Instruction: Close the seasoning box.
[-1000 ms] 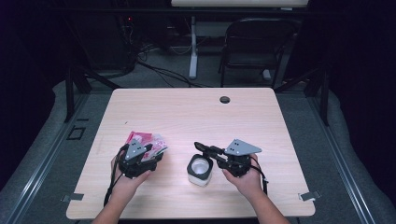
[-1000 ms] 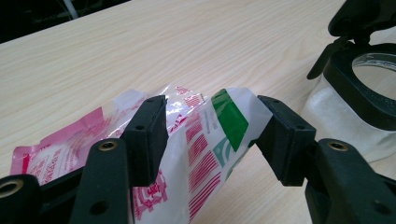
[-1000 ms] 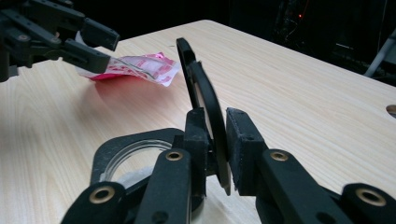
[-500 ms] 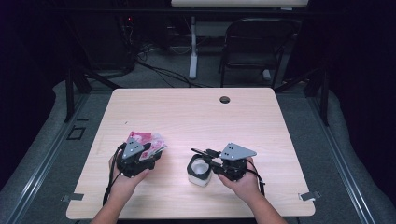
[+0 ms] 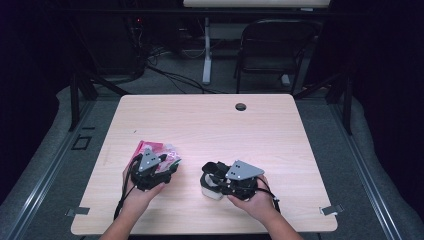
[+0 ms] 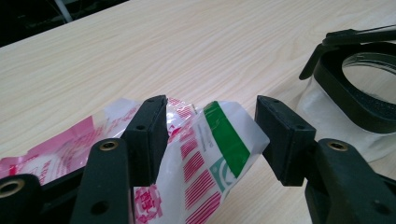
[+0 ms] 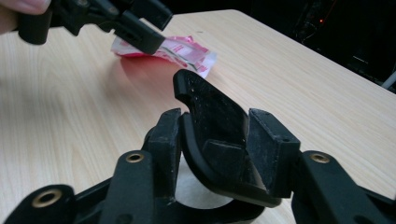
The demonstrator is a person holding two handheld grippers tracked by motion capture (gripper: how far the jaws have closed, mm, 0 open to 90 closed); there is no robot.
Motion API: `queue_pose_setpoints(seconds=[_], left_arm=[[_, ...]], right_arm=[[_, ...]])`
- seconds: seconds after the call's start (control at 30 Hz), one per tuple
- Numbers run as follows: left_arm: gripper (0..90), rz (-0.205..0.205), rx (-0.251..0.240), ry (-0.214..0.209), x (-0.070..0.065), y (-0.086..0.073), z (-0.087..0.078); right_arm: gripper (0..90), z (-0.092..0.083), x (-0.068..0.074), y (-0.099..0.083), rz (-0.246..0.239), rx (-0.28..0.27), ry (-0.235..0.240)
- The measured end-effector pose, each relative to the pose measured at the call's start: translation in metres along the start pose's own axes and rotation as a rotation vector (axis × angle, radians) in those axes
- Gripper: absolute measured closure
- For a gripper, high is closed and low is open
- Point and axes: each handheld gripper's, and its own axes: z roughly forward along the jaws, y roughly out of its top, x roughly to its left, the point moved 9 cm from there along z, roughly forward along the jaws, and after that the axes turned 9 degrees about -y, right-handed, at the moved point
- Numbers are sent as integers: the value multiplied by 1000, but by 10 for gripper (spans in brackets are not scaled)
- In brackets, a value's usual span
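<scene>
As both hands drew back toward the near edge, right gripper (image 7: 212, 154) pinched the container's black rim (image 7: 210, 116) while left gripper (image 6: 210, 140), jaws spread, straddled the packet (image 6: 205, 149), seemingly before a grasp

I'm looking down on a light wooden table (image 5: 280, 130) with a small round hole (image 5: 241, 106) near its far edge. Grey carpet (image 5: 360, 165) runs around it. Behind, I see a dark folding chair (image 5: 272, 50), a white desk leg (image 5: 206, 50) and cables (image 5: 170, 75) trailing on the floor. The room beyond is dark, nearly black.
</scene>
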Motion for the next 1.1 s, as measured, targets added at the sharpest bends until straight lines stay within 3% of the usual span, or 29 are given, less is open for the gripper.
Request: queue_pose_setpoints(seconds=[0.13,0.33,0.87,0.9,0.93,1.1], left_arm=[[451,14,18,-16,-5,-1,7],[451,12,5,-38,-9,3,10],[451,10,5,-26,-5,3,11],[451,10,5,-24,-5,3,11],[451,8,4,-25,-5,3,11],[451,8,6,-24,-5,3,11]], right_arm=[[522,2,7,-4,-46,11,-17],[503,1,12,-7,-82,22,-29],[490,3,20,-10,-92,29,-18],[490,2,24,-10,-89,29,53],[490,2,19,-9,-92,28,-17],[481,1,19,-8,-76,21,-9]])
